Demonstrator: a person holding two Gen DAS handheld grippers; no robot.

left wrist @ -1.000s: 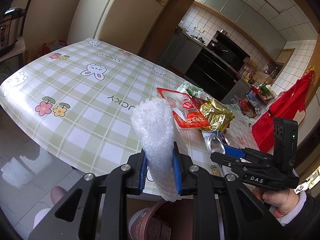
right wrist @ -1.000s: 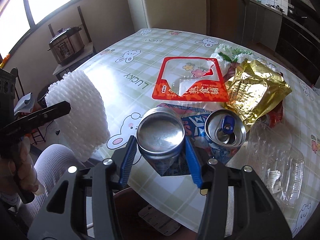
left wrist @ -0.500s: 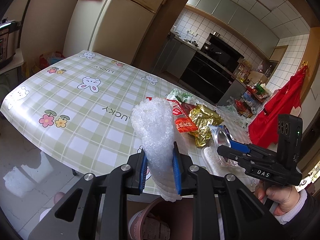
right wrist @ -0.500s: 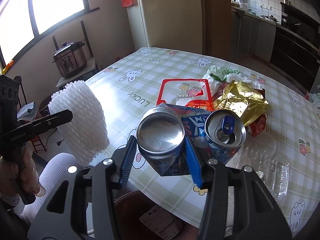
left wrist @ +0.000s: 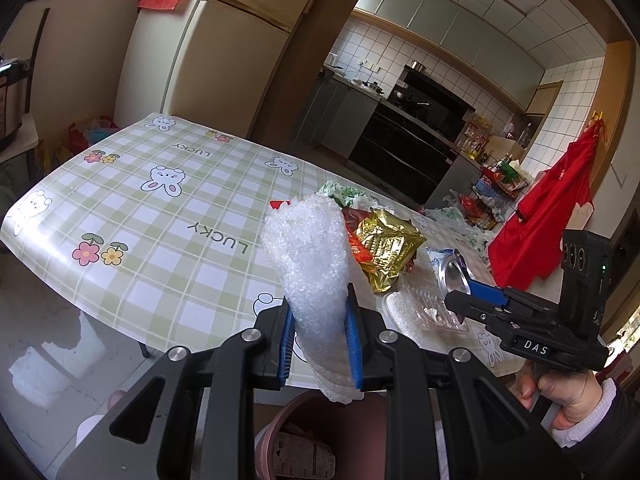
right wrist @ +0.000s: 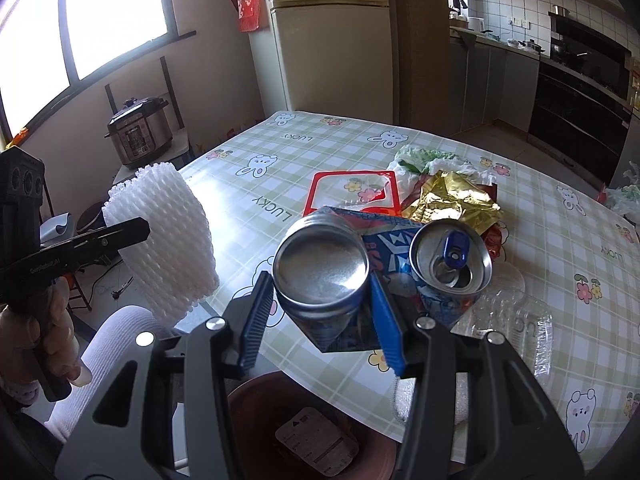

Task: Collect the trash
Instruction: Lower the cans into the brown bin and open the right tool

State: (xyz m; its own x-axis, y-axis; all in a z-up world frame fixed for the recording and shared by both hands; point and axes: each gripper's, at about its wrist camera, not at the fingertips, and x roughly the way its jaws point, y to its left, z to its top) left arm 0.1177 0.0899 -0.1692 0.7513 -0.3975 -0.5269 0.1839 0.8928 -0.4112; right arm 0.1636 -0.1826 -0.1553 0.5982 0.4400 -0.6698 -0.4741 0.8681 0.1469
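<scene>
left gripper (left wrist: 320, 340) clamped on foam net (left wrist: 310, 260) | right gripper (right wrist: 318, 316) clamped on can (right wrist: 320, 270) | both just past counter (left wrist: 132, 216) near edge | bin (right wrist: 304, 432) directly below, nearer the can

Foam net sleeve (right wrist: 160, 236) looks white, bumpy and matt; the can (right wrist: 320, 272) is brushed shiny metal, tablecloth (left wrist: 168, 216) glossy plastic, wrapper (right wrist: 452, 200) crinkly gold foil.

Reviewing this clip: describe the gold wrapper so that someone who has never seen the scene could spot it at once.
Start at the green-checked tablecloth and find the litter heap at its near right. The crumpled gold foil wrapper lies there behind the opened can, beside the red-framed clear packet. It alone is shiny metallic gold.
</scene>
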